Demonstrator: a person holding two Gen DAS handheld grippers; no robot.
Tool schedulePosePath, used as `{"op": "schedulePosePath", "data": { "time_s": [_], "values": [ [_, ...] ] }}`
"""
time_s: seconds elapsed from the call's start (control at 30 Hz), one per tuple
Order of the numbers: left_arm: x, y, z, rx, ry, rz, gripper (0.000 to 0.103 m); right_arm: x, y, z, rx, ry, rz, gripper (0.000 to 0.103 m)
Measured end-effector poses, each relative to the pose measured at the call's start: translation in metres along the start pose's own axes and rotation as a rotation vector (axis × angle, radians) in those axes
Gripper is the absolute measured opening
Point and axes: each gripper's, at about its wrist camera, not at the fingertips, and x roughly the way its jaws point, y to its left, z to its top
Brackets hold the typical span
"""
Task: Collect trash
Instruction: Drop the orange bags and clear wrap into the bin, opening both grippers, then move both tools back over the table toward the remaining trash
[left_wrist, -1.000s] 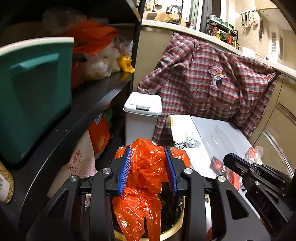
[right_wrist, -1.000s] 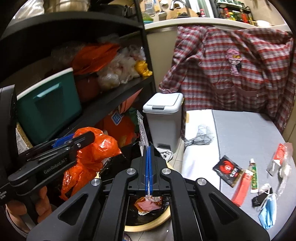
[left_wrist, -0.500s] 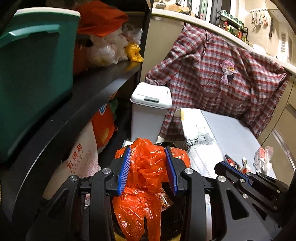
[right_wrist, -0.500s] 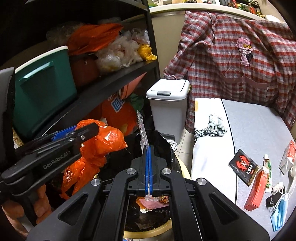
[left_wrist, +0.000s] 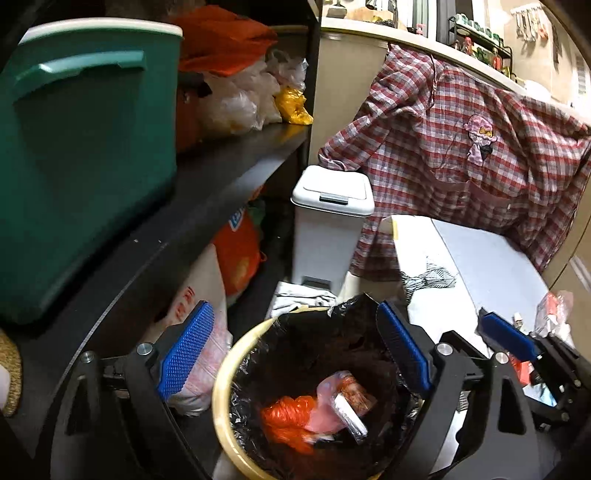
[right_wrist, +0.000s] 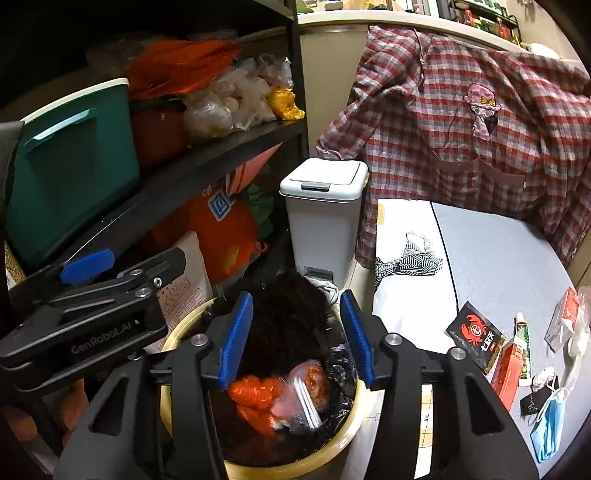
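Observation:
A yellow bin (left_wrist: 221, 391) (right_wrist: 325, 456) lined with a black bag stands below both grippers. Inside it lie a crumpled orange plastic bag (left_wrist: 286, 415) (right_wrist: 255, 393) and a clear wrapper (left_wrist: 343, 400) (right_wrist: 304, 391). My left gripper (left_wrist: 293, 352) hangs over the bin, its jaws opening wide with nothing between them. My right gripper (right_wrist: 297, 343) is also above the bin, jaws opening, nothing between the blue pads. More trash lies on the grey table (right_wrist: 498, 258): a black crab packet (right_wrist: 474, 334), a red box (right_wrist: 509, 369), a tube (right_wrist: 522, 347) and a blue face mask (right_wrist: 550, 421).
A dark shelf unit (left_wrist: 221, 173) on the left carries a green tub (left_wrist: 81, 155) and plastic bags. A white pedal bin (right_wrist: 323, 210) stands behind the yellow bin. A red plaid shirt (right_wrist: 461, 122) hangs over the counter edge behind the table.
Both grippers opened. The orange bag left my left gripper and the clear wrapper left my right gripper; both now lie inside the bin. Both hands sank slightly toward the bin.

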Motion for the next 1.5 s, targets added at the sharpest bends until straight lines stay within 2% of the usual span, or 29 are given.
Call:
{"op": "schedulePosePath", "data": {
  "time_s": [0.3,0.37,0.47,0.67,0.83,1.2,1.5],
  "values": [
    [-0.022,-0.002,0.004,0.017,-0.046,0.009,0.091,-0.022,-0.005,-0.001,0.005,-0.029,-0.015,0.057],
    [-0.027,-0.003,0.004,0.010,-0.053,0.002,0.091,-0.032,-0.010,-0.002,0.011,-0.043,-0.020,0.063],
    [-0.040,-0.007,0.004,0.004,-0.074,-0.012,0.095,-0.047,-0.017,-0.002,0.020,-0.064,-0.031,0.066],
    [-0.063,-0.018,0.004,-0.019,-0.114,-0.053,0.095,-0.083,-0.030,-0.007,0.015,-0.104,-0.043,0.076],
    [-0.085,-0.040,0.008,-0.001,-0.151,-0.086,0.095,-0.114,-0.045,-0.011,0.004,-0.143,-0.066,0.083],
    [-0.124,-0.097,0.006,0.069,-0.203,-0.174,0.095,-0.166,-0.100,-0.030,0.076,-0.186,-0.119,0.084],
    [-0.125,-0.141,-0.002,0.120,-0.175,-0.229,0.095,-0.194,-0.152,-0.054,0.144,-0.201,-0.213,0.084]
  ]
}}
